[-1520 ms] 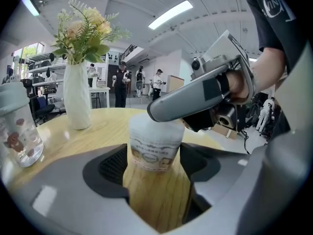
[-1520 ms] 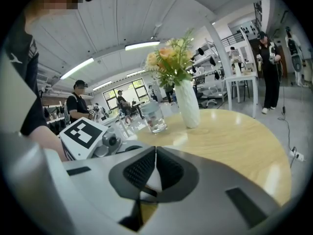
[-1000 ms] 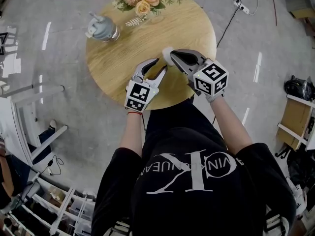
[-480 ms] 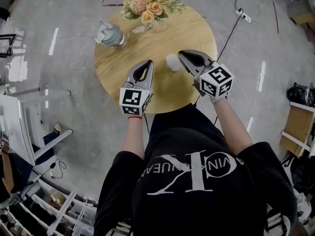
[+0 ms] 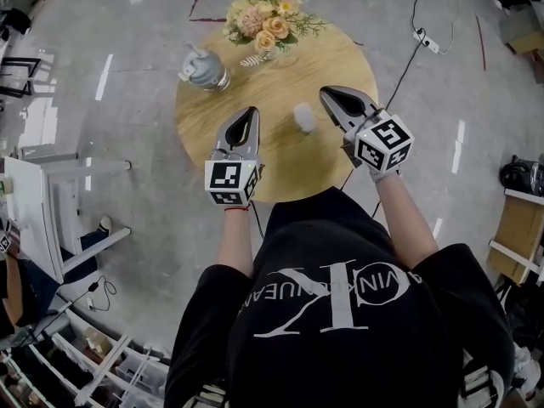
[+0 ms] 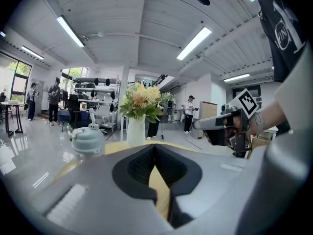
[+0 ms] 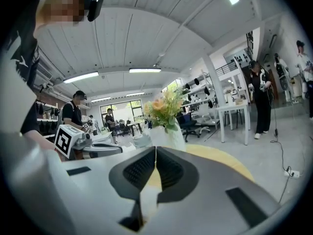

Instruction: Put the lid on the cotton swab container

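**A:** So where's the cotton swab container (image 5: 304,117) sitting right now?

**B:** It's standing on the round wooden desk (image 5: 280,164), out in the open between the two grippers. It's closer to the right gripper (image 5: 325,91), just beside its inner edge, but nothing's touching it. It's too small from overhead to tell much about its top.

**A:** And the grippers, holding anything?

**B:** Nope. The left gripper (image 5: 251,110) has its jaws pressed together with nothing between them, and it's hovering over the near-left part of the desk, well apart from the container. The right one is closed up and empty too. Both point away from the person, towards the far side, where there's a vase of flowers (image 5: 265,11) and a grey pot (image 5: 202,66).
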Demonstrator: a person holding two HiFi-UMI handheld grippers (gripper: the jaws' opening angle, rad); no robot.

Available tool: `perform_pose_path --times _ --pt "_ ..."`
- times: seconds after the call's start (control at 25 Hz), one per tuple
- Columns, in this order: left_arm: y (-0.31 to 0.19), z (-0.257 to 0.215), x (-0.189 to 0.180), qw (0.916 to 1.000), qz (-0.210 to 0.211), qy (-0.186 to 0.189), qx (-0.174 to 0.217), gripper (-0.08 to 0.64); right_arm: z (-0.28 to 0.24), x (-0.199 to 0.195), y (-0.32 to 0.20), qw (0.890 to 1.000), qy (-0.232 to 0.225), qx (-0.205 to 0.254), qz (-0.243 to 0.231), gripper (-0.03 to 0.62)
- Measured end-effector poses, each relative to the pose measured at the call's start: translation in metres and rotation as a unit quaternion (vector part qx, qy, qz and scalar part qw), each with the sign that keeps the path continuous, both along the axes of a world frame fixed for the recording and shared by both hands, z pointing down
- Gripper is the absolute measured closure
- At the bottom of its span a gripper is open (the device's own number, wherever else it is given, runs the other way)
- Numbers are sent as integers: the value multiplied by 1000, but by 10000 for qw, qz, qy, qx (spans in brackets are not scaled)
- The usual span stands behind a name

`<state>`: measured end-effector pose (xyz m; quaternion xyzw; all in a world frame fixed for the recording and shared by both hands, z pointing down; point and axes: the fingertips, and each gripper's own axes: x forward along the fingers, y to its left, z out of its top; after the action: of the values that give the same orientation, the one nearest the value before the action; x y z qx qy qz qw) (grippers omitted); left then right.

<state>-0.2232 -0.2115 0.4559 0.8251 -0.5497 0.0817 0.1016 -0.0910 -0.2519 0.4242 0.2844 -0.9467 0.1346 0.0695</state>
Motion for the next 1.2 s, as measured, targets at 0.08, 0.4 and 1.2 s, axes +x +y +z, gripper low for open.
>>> perform_pose_path --times 0.08,0.4,1.2 --pt "-1 -6 -7 9999 -115 2 51 549 -6 1 -2 10000 -39 65 23 577" --pt "-5 -32 -26 9985 -464 81 261 549 -26 9 -12 9994 -183 256 134 577" --pt "-14 -80 -55 9924 -961 38 764 549 -69 6 -28 9962 -324 794 164 577"
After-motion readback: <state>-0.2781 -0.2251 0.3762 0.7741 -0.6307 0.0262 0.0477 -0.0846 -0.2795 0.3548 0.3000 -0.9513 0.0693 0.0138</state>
